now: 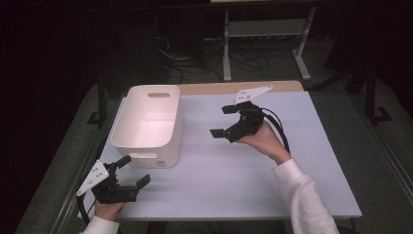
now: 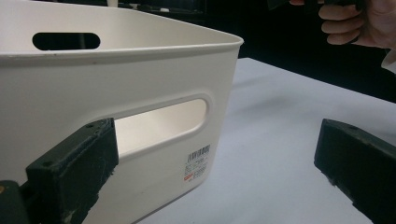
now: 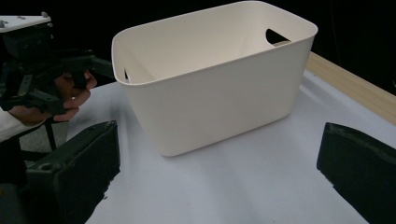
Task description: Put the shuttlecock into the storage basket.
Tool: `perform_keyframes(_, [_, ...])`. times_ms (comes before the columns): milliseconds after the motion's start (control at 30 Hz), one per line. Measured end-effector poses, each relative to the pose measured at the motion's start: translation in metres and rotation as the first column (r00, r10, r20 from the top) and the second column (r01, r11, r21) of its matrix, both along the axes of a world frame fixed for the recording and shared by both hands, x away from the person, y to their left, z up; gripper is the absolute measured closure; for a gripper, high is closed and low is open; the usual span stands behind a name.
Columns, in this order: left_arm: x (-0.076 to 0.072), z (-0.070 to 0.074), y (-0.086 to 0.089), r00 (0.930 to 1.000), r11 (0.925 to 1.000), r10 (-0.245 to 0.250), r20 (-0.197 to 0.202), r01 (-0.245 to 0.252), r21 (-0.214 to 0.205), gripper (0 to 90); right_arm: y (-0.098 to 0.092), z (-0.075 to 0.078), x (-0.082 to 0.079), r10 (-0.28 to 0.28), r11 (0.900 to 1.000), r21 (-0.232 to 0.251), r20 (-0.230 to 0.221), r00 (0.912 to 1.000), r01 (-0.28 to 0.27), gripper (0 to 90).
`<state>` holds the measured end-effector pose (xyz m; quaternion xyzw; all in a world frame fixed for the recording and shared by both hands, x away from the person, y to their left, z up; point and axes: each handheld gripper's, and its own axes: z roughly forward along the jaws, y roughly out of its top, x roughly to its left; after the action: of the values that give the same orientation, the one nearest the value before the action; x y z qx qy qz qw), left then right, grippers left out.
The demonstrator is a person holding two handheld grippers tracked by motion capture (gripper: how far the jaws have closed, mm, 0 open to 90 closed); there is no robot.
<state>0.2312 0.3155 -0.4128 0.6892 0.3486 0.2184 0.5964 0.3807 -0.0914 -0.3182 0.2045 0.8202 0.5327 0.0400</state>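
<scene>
White bin (image 2: 140, 70) — barcode label (image 2: 198, 163), print unreadable.

Dim room, black surroundings; overhead light brightens the table (image 1: 272, 161), casting soft shadows. Near jaws blur in both gripper views.

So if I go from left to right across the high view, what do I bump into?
left gripper → white bin → right gripper → hand holding it
</scene>
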Motion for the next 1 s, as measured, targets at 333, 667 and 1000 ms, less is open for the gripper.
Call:
perform_keyframes(333, [0.000, 0.000, 0.000, 1.0000, 1.0000, -0.001, 0.001, 0.001, 0.005, 0.0, -0.019, -0.012, -0.007, -0.040, 0.9990, 0.022, 0.014, 0.9991, 0.040, 0.0])
perform_keyframes(667, [0.000, 0.000, 0.001, 1.0000, 0.9998, -0.003, 0.008, 0.003, 0.021, 0.0, -0.036, -0.021, -0.015, -0.069, 0.9963, 0.054, 0.033, 0.9971, 0.067, 0.0])
perform_keyframes(1000, [0.000, 0.000, 0.000, 1.0000, 1.0000, 0.002, -0.001, -0.002, 0.005, 0.0, -0.054, -0.029, -0.023, -0.103, 0.9915, 0.085, 0.050, 0.9934, 0.099, 0.0])
